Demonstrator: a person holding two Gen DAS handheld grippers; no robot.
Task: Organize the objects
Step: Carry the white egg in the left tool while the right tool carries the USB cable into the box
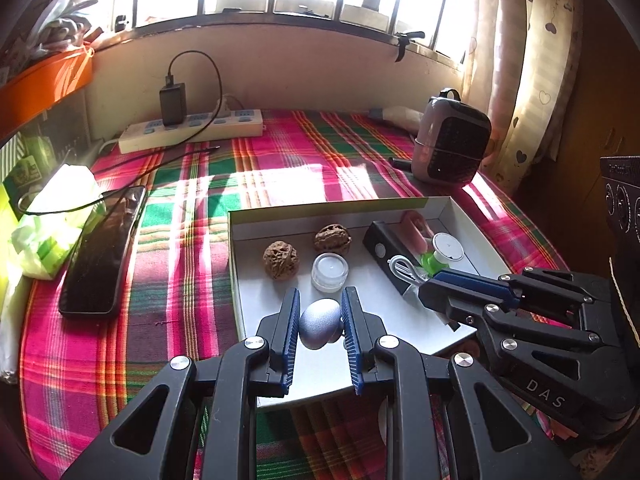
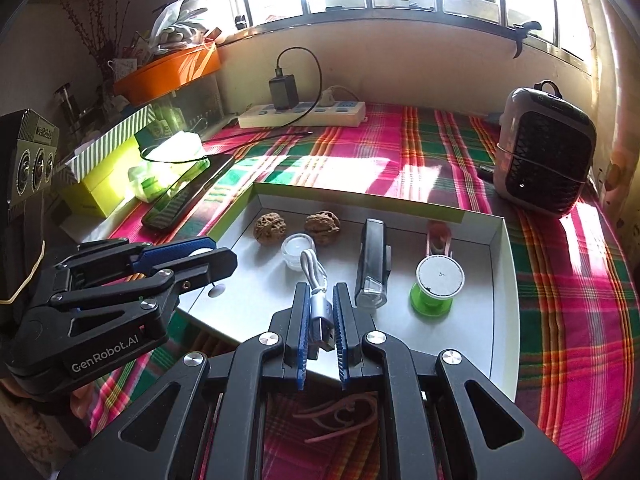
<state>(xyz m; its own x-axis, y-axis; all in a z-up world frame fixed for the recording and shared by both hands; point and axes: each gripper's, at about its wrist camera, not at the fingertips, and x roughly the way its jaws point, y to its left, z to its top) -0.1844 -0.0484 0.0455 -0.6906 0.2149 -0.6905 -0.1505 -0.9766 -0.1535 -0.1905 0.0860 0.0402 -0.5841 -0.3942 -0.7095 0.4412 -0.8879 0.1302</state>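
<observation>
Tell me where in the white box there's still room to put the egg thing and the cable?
The white box has bare floor along its near edge, in front of the green spool and by the right wall. It's crowded at the back: two walnuts, a small clear jar and a black gadget sit close together.

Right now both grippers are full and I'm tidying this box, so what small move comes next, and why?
Probably lower the left gripper and set its grey egg-shaped object on the bare floor of the white box, just short of the small clear jar. The right gripper holds the USB cable.
</observation>
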